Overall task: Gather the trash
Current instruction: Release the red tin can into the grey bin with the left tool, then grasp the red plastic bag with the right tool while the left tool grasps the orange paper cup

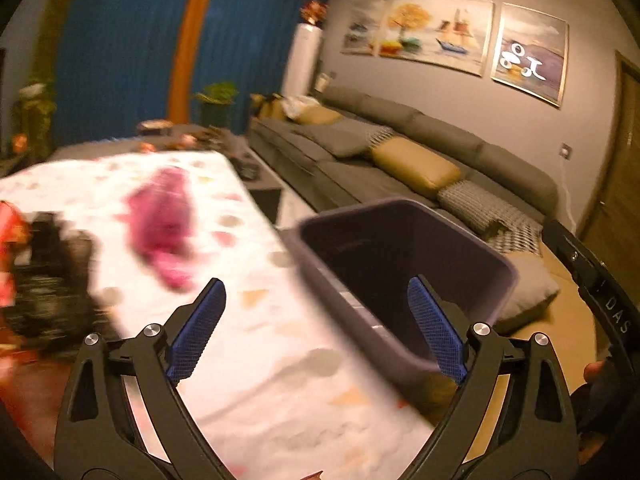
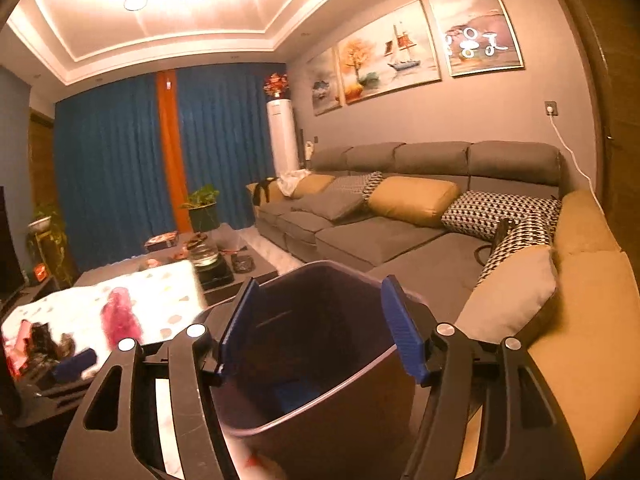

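Trash bin (image 1: 404, 264), dark grey and rectangular, is seen standing just beside the near edge of a table covered with a white patterned cloth (image 1: 248, 340), with the grey sofa (image 1: 400, 152) behind it. In the left wrist view the left gripper (image 1: 316, 328) is held wide open above the cloth and the bin's rim, its blue pads (image 1: 196, 332) well apart and nothing between them. Much of this view is smeared by blur. A pink crumpled item (image 1: 164, 224) is seen lying on the cloth further back, and a dark and red cluttered heap (image 1: 44, 272) is made out at the left edge; what it consists of cannot be told.

In the right wrist view the right gripper (image 2: 316, 324) is held partly open directly over the bin (image 2: 320, 360), whose mouth is framed between the two blue pads (image 2: 240, 320). No pad is seen pressing on the bin or on anything else. Something blue (image 2: 296, 394) is glimpsed low inside the bin, too dim to identify. The pink item (image 2: 120, 316) is seen on the cloth (image 2: 168, 292) to the left, and the other gripper's blue pad (image 2: 74, 364) shows blurred at the lower left. Tan and patterned cushions (image 2: 412, 200) are laid along the sofa (image 2: 380, 240), and blue curtains (image 2: 116, 160) are hung behind.
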A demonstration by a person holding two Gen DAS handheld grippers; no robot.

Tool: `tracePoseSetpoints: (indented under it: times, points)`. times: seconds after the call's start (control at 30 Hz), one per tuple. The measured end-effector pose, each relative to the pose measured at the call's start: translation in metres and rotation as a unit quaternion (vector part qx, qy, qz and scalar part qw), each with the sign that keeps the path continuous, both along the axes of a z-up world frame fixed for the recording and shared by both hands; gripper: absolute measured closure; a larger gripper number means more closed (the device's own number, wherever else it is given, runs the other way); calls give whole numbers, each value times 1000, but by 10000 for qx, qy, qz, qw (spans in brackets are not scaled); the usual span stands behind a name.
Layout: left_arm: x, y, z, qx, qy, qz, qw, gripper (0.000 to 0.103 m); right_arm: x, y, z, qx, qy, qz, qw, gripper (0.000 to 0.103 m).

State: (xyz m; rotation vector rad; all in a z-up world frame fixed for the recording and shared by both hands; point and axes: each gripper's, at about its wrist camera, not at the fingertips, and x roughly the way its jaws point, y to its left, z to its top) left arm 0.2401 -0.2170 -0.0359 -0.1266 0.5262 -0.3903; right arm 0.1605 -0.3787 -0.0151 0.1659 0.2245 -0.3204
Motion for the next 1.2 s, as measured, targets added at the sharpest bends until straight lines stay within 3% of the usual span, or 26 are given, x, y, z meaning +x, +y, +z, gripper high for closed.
tracePoseSetpoints:
  times: [0.2,0.37,0.47,0.57,0.77,0.93,1.2]
  points:
    - [-47,69,15,82,-208,730,9971,11,-13,40,1,-86,21,573,9983,38]
    - [-83,133,14,217,-223,1458,9888,11,-20,88,0,-111,40,1234,9923,37]
    - [-104,174,10,296,-219,1940,9803,11,-24,115,-2,-99,70,1613,9868,37]
    - [-123,212,6,535,-225,2523,9659,11,-29,147,-6,-182,99,1955,9805,37]
    - [-145,287,-11,429,149,3245,9448,11,-32,193,-13,-195,198,2459,9689,37]
    - [-147,308,-21,290,359,3331,9418,11,-36,222,-19,-255,297,2745,9608,37]
    - [-111,327,-43,-263,966,3178,9429,11,-33,248,-29,-284,459,2971,9533,37]
